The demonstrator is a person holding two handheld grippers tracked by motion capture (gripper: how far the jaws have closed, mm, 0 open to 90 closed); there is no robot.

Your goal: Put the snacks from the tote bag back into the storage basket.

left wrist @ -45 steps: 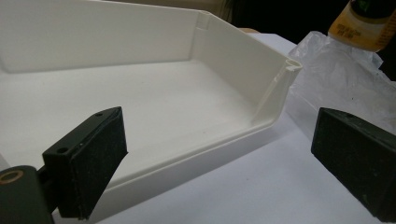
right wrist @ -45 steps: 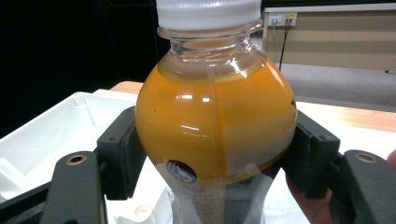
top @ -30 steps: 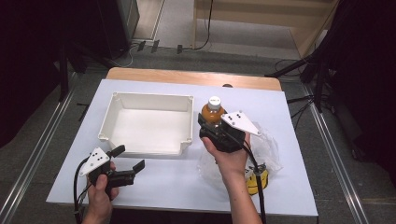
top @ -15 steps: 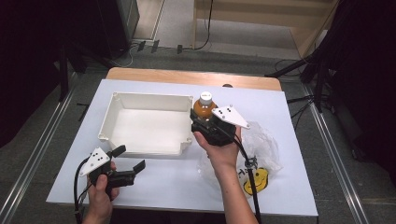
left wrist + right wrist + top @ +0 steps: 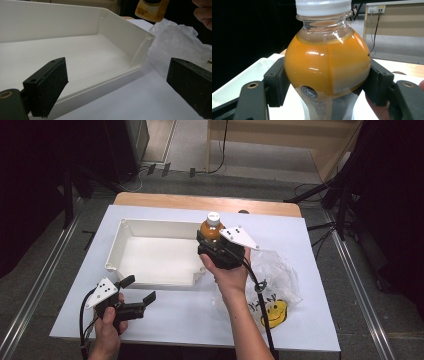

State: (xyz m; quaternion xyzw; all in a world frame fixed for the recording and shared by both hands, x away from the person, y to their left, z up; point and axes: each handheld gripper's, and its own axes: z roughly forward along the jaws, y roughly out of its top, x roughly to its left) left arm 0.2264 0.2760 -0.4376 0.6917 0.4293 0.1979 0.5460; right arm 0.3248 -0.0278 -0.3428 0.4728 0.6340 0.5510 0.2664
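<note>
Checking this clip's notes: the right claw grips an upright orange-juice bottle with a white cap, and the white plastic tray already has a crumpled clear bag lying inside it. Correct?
Not quite. The white plastic tray holds nothing; the crumpled clear plastic bag lies on the table to the tray's right, as the high view shows. The right claw does grip the upright orange-juice bottle with a white cap.

No word or number can be read with certainty. The bottle's [image 5: 327,75] label carries a small round dark emblem and a line of fine print below it, too small and blurred to make out. The clear plastic bag [image 5: 276,285] on the surface bears a yellow smiley face with dark, illegible lettering above it.
</note>
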